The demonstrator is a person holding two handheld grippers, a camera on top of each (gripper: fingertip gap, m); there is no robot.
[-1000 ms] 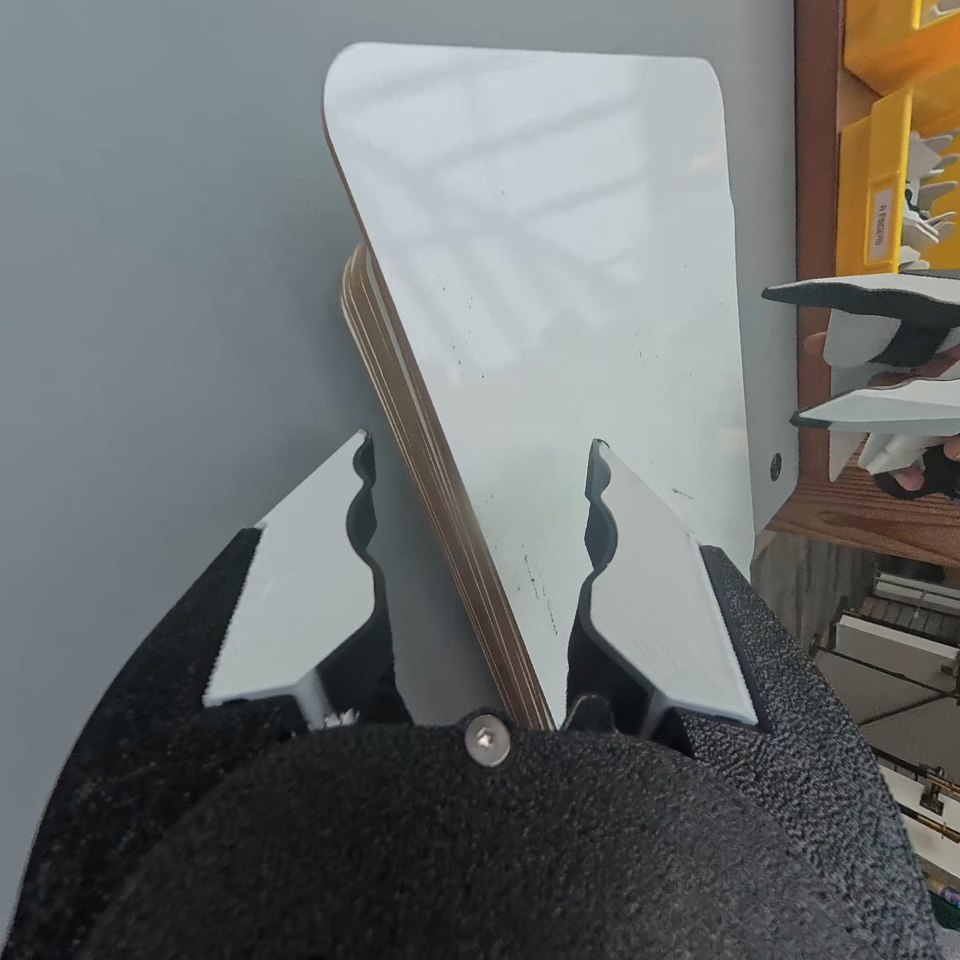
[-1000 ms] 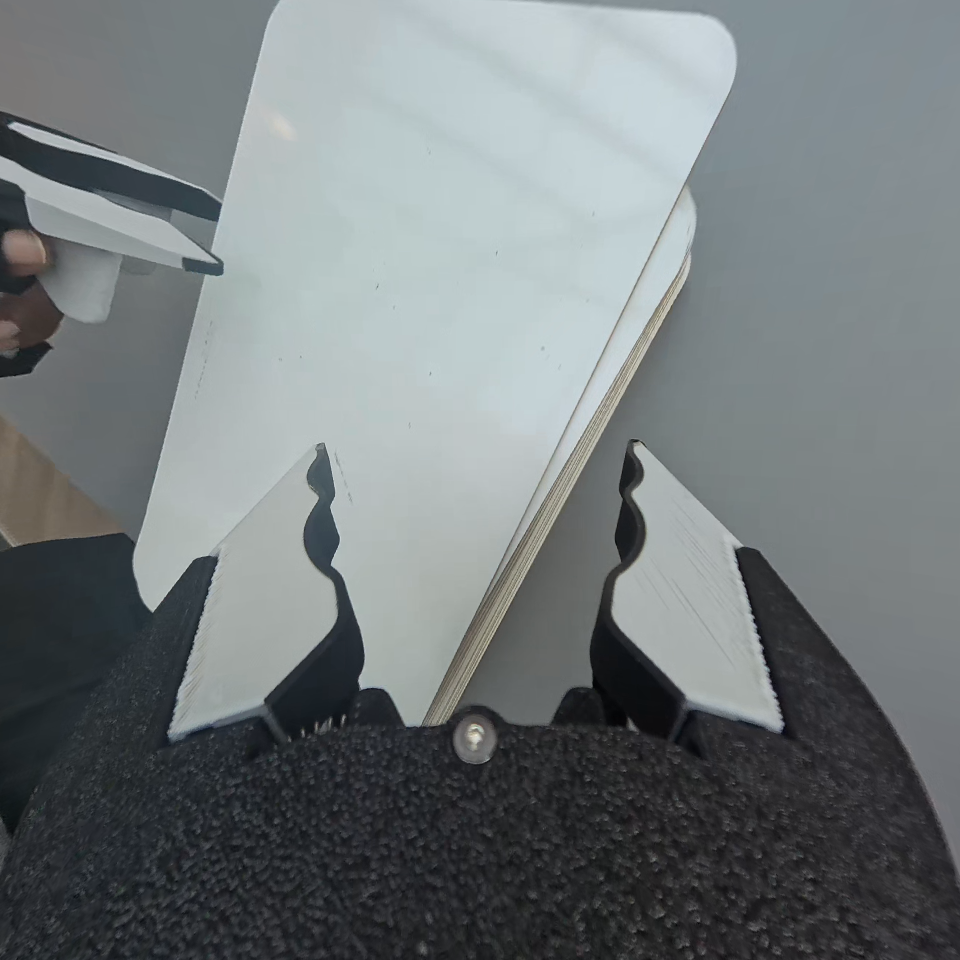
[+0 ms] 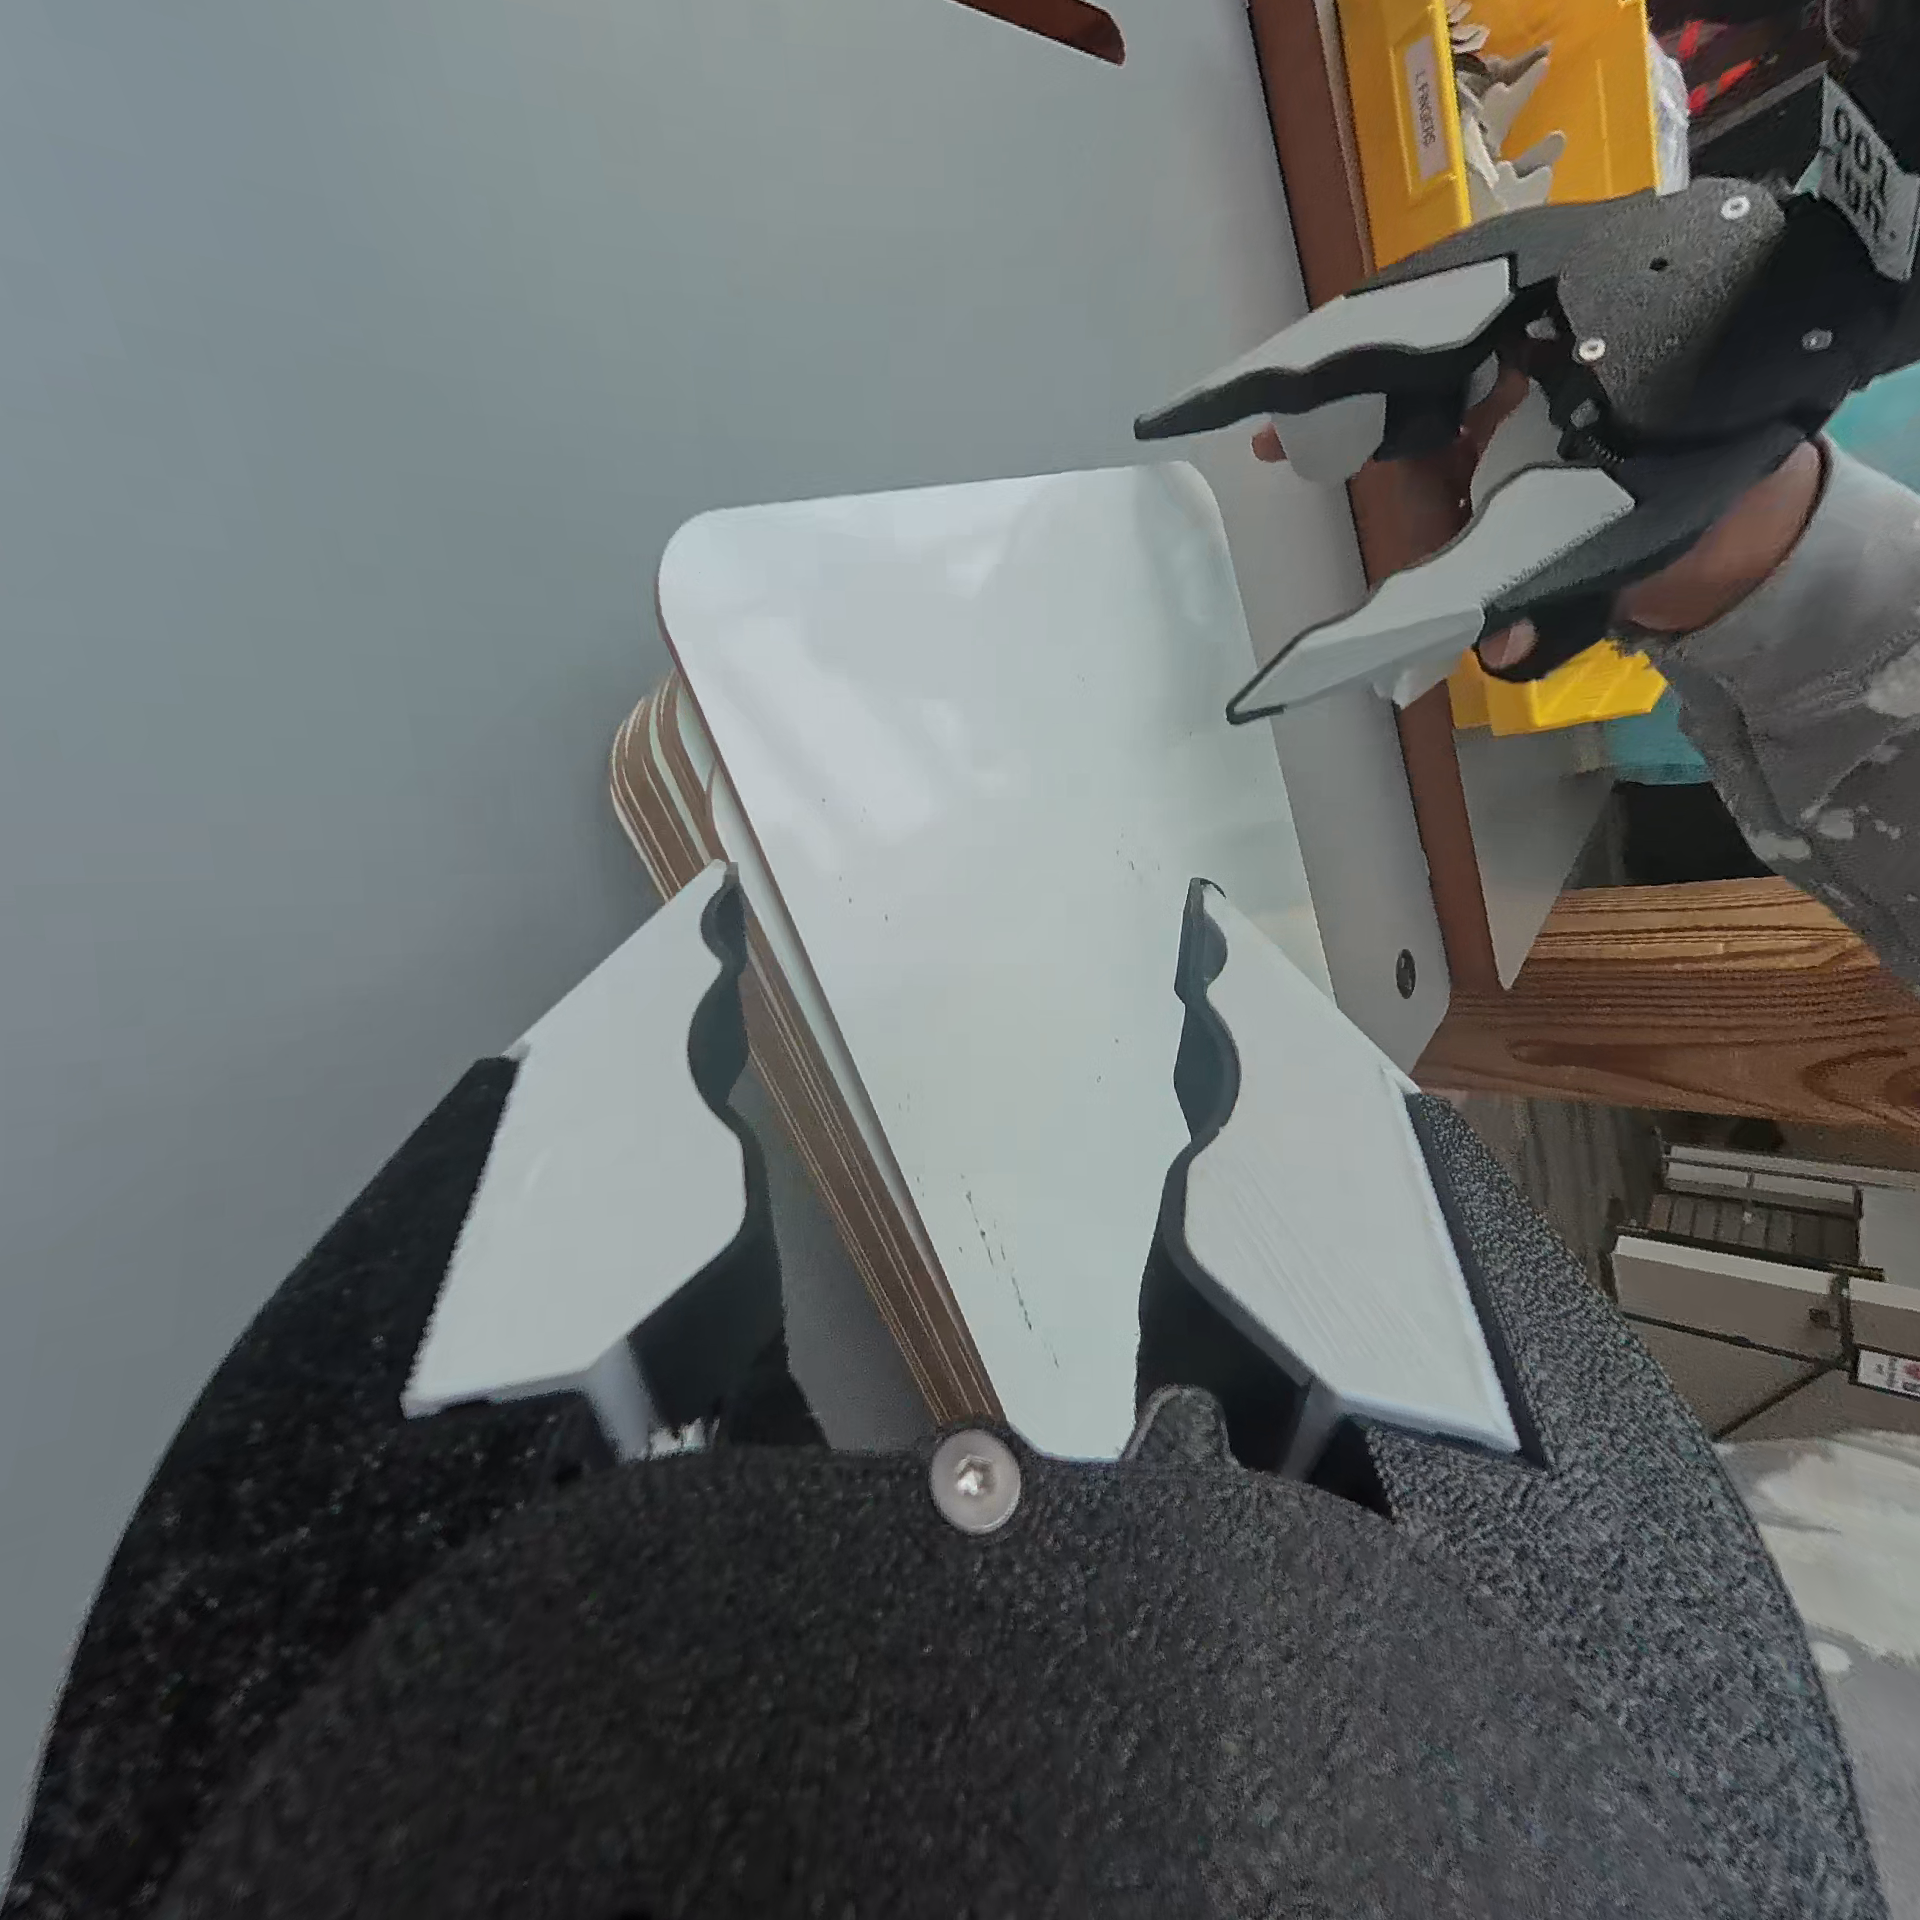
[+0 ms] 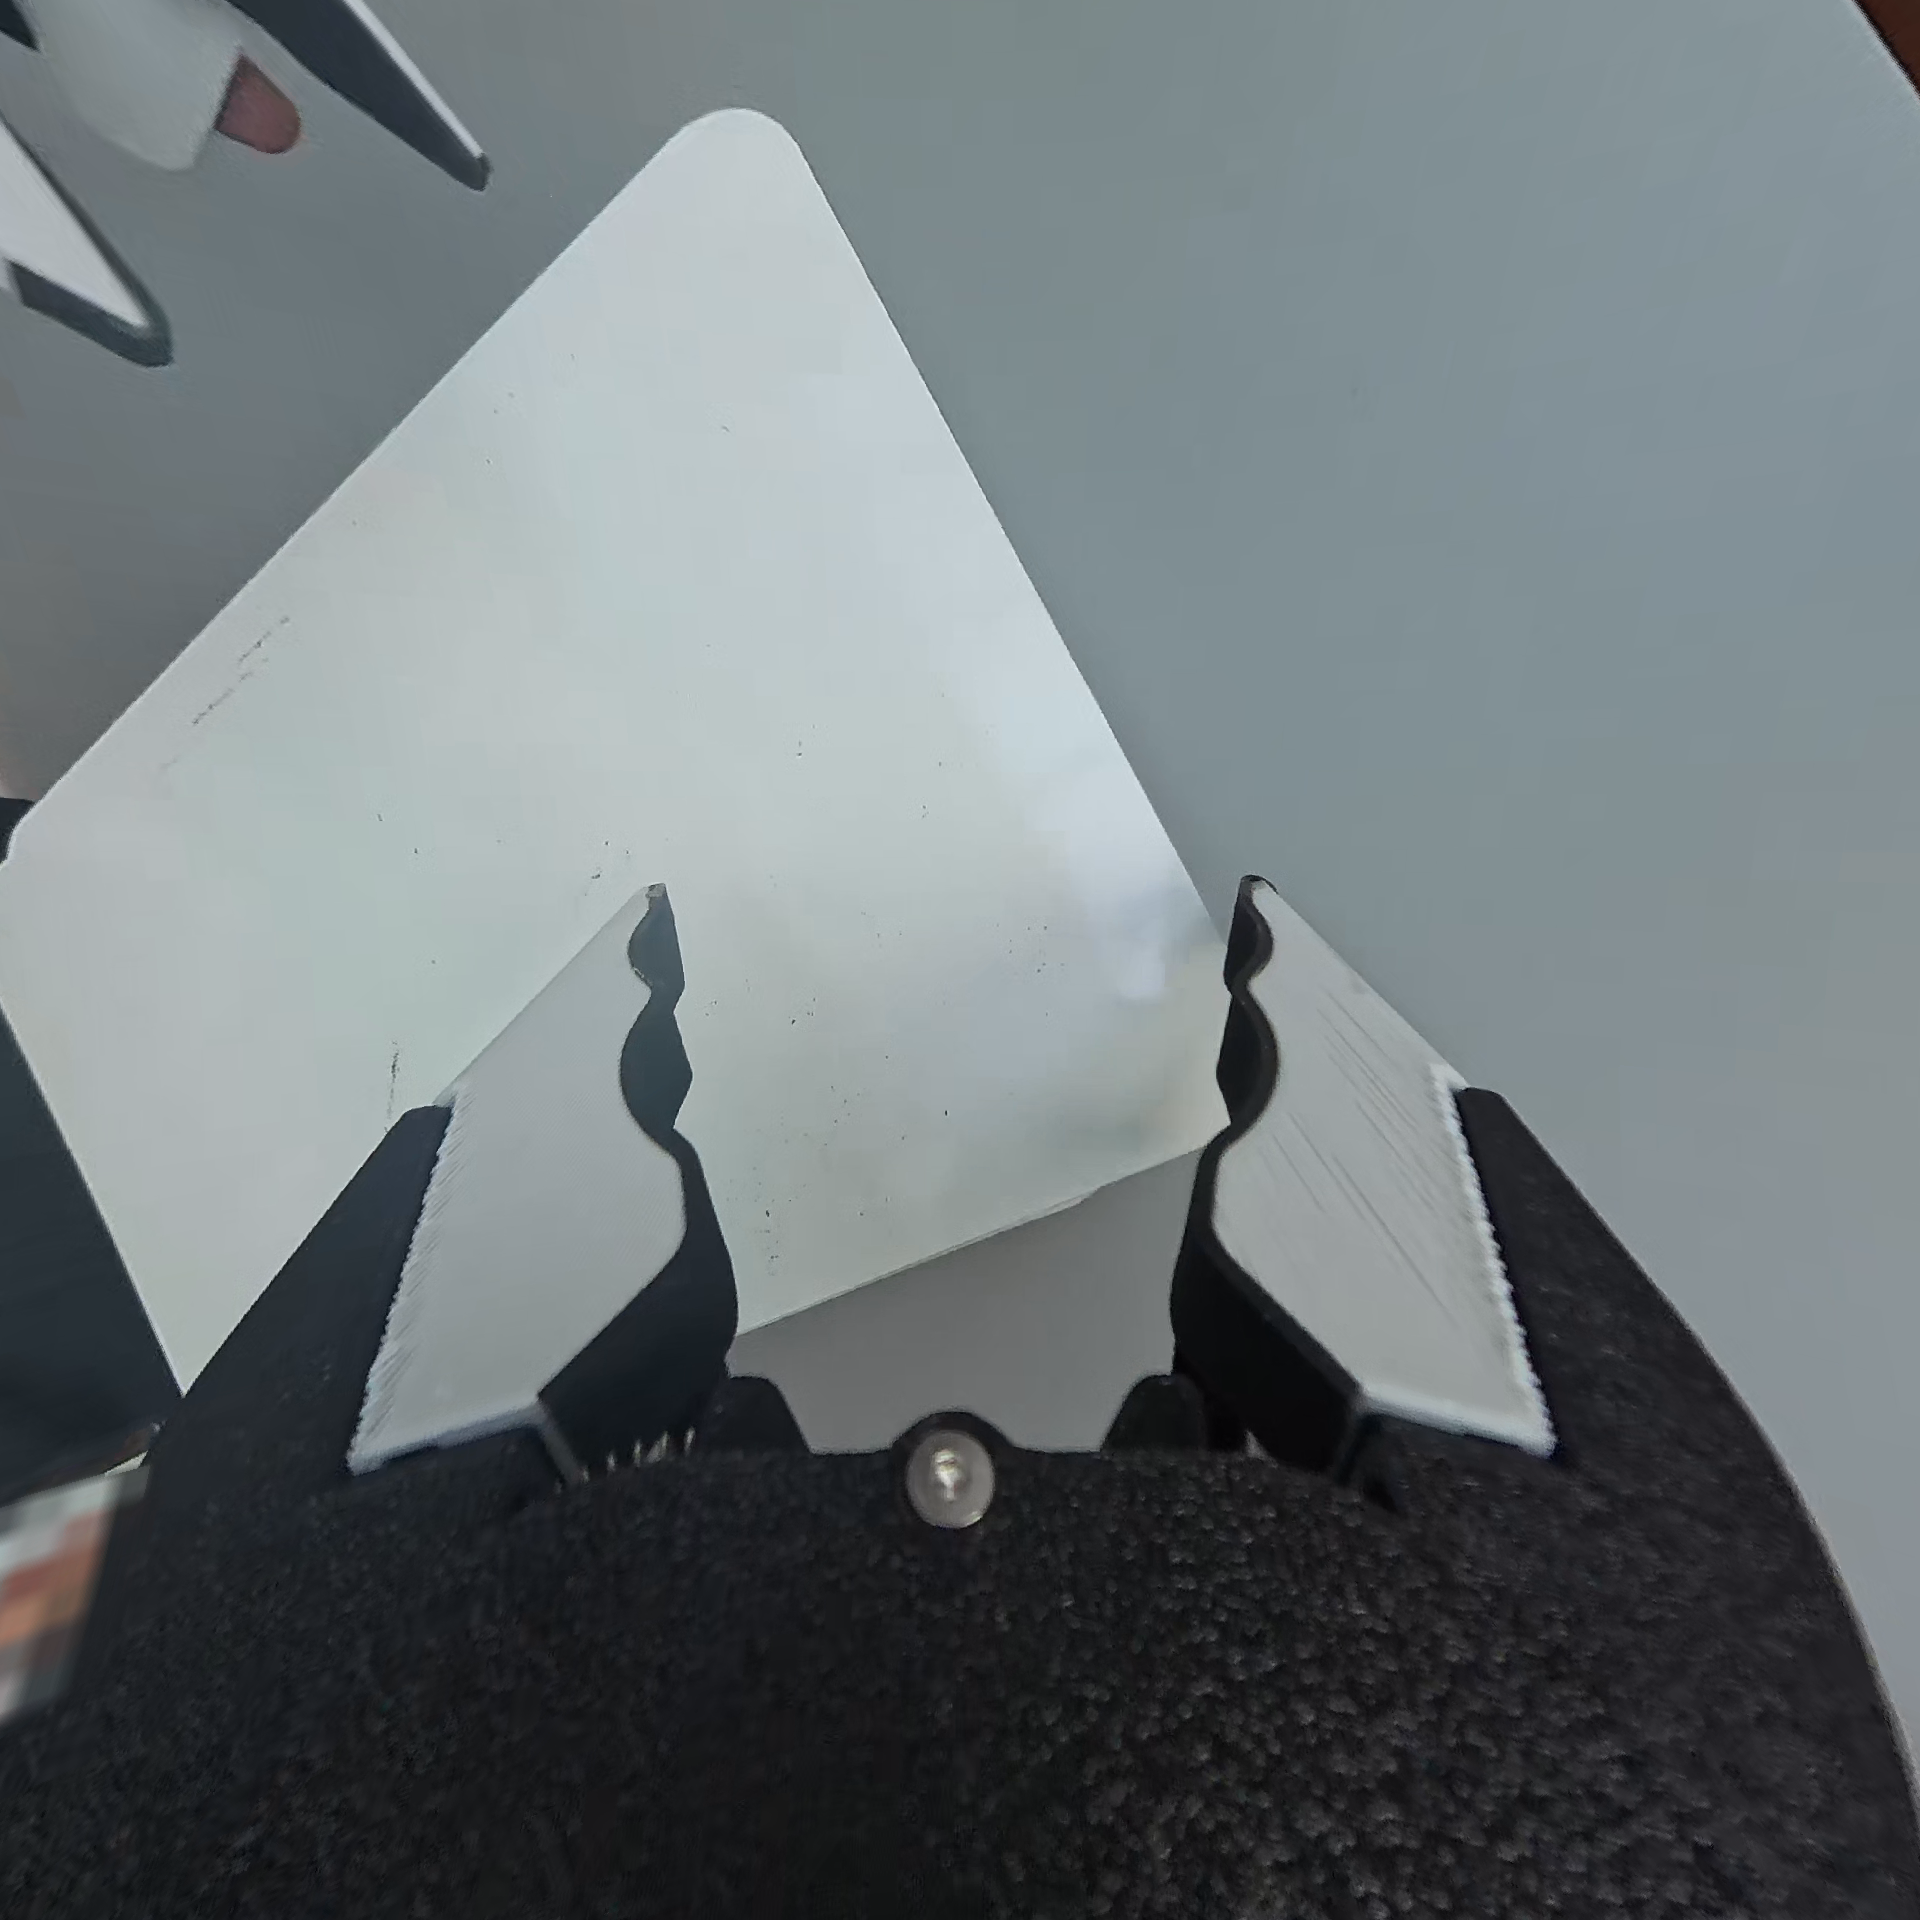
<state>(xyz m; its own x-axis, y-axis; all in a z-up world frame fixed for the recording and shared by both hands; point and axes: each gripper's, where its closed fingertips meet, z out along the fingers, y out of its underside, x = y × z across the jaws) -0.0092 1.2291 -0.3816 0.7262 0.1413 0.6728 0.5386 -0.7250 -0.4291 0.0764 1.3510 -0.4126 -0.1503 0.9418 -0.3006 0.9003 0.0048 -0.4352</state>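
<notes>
Left gripper (image 3: 956, 904) spread wide, straddling glossy white round-cornered board (image 3: 987, 831) atop stack of brown-edged boards (image 3: 665, 790) on grey surface (image 3: 312, 520). Right gripper (image 4: 951, 899) likewise wide apart, empty, hovering over the board.

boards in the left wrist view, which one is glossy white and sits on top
The top board: its glossy white face shows, skewed over the stack, which shows only brown layered edges.

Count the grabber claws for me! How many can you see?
2. The left gripper is open just above the stack of white boards. The right gripper is open too, up beside the boards near the yellow bins.
</notes>
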